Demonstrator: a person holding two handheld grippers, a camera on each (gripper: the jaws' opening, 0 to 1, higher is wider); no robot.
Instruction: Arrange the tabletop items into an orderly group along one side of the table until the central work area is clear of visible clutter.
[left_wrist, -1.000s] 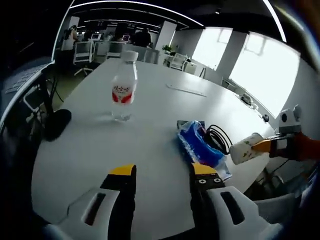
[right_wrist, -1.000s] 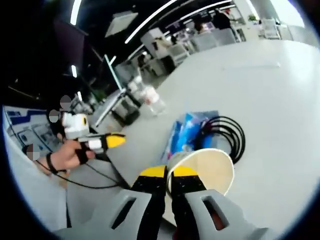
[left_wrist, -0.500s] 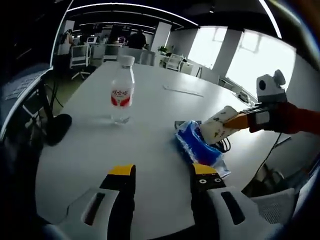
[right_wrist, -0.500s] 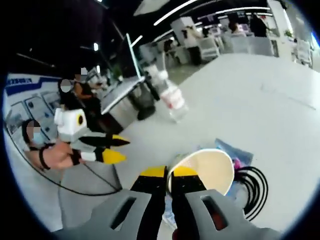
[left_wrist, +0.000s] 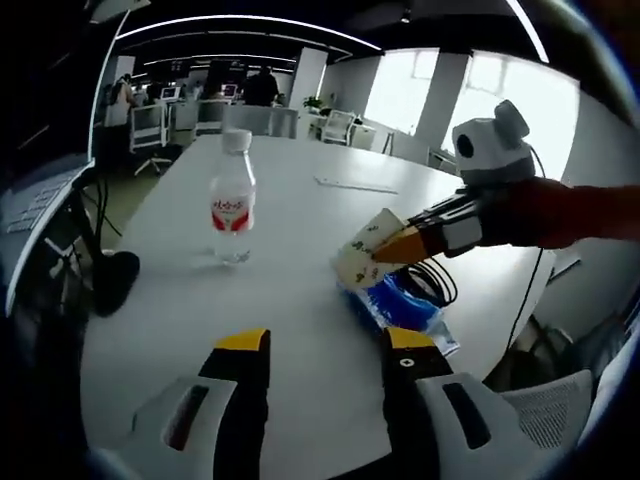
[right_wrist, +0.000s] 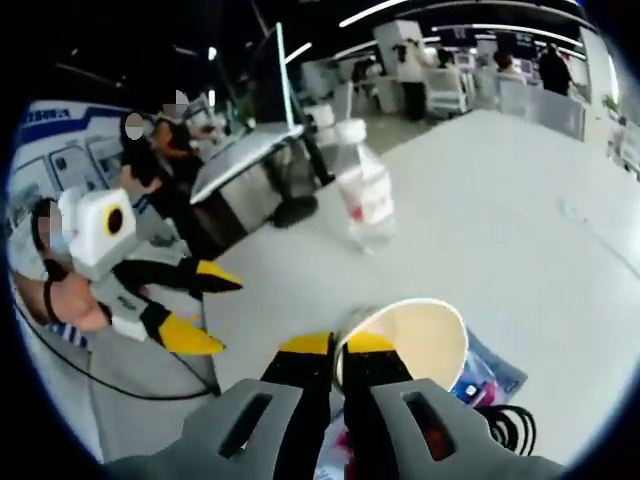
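White table (left_wrist: 300, 300), wide. Water bottle (left_wrist: 231, 208) upright (red label), well left of blue packet (left_wrist: 398, 303) with black cable coil (left_wrist: 437, 282) beside it. Right gripper (right_wrist: 338, 345), jaws pinched on paper cup (right_wrist: 412, 338) rim, holds it over the packet. Left gripper (left_wrist: 322, 344) spread apart, holding nothing, above near table edge.

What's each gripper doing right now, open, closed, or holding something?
Left gripper: open, holding nothing.
Right gripper: shut on the paper cup rim.
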